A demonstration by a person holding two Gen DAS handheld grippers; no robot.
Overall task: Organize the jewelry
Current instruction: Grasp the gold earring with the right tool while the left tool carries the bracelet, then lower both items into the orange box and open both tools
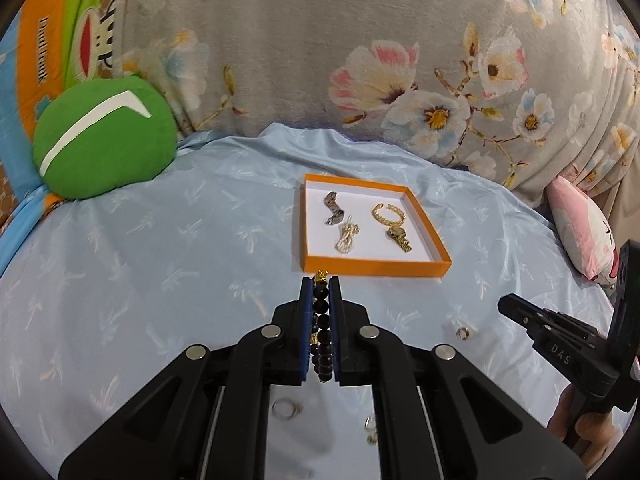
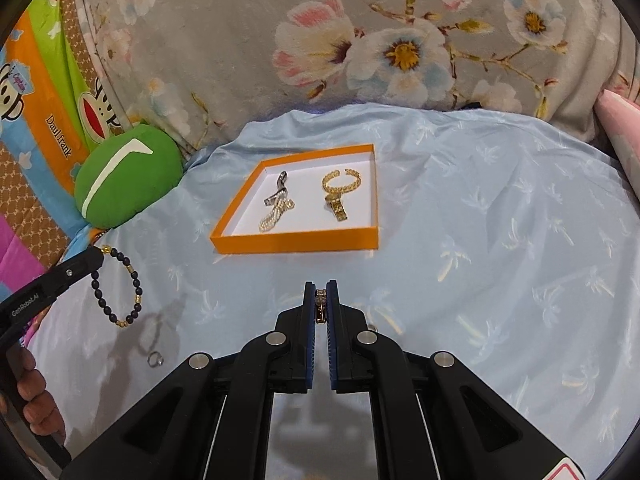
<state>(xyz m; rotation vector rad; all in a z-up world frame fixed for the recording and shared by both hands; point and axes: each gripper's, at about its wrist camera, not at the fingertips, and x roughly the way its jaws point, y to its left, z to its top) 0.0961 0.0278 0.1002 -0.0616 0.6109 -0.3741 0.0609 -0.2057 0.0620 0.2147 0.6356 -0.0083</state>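
An orange tray [image 1: 374,269] [image 2: 294,243] with a white floor lies on the light blue sheet. It holds a silver piece [image 1: 333,208], a pearl piece [image 1: 347,236], a gold chain bracelet [image 1: 389,213] and a gold watch [image 1: 400,238]. My left gripper [image 1: 321,280] is shut on a dark bead bracelet [image 1: 321,328] just short of the tray's near wall. In the right wrist view the bracelet [image 2: 120,286] hangs from the left gripper [image 2: 98,254]. My right gripper [image 2: 320,286] is shut on a small gold piece [image 2: 320,306], above the sheet before the tray.
Small rings lie on the sheet [image 1: 285,407] [image 1: 463,333] [image 1: 370,424] [image 2: 155,359] [image 2: 373,328]. A green round cushion [image 1: 104,140] sits at the back left. A floral grey blanket [image 1: 320,48] rises behind the tray. A pink pillow [image 1: 580,224] lies at the right.
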